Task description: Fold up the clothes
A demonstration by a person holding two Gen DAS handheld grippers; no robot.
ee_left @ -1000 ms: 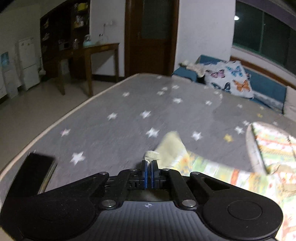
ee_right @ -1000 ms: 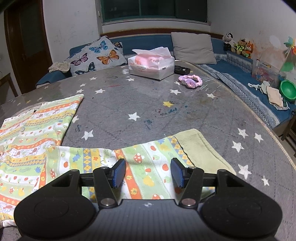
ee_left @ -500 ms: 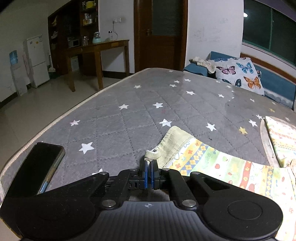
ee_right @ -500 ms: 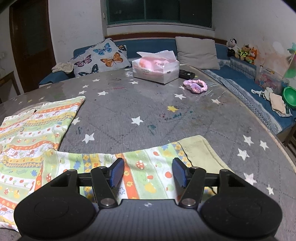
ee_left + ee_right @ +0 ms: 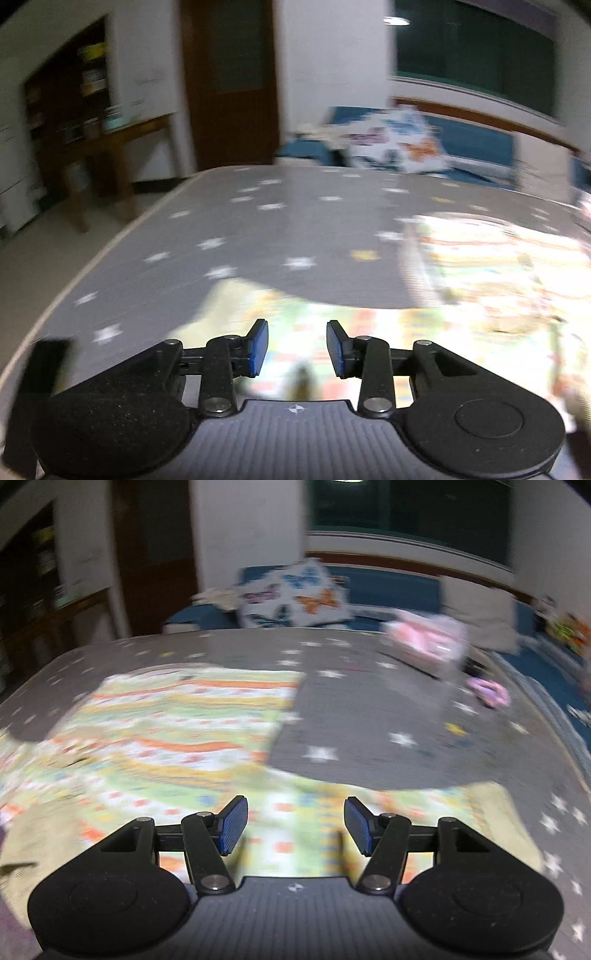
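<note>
I'm hovering both hand-held grippers, L (image 5: pixel 297 347) just been opening w/ nothing between, R (image 5: pixel 295 825) open, over the soft, light garment (image 5: pixel 177 738) spread on the bed (image 5: pixel 369 716); best pinching near cuff edges.

A grey star-printed mat (image 5: pixel 354 731) is covering the bearing surface and carrying every item. A patterned garment (image 5: pixel 177 731) is lying flat on it, its sleeve (image 5: pixel 303 314) stretching toward the near edge. A pink tissue box (image 5: pixel 428 642) and a purple ring-shaped item (image 5: pixel 487 694) are resting toward the far right side. A dark flat object (image 5: pixel 44 354) is sitting at the near left edge; blur is preventing identification.
</note>
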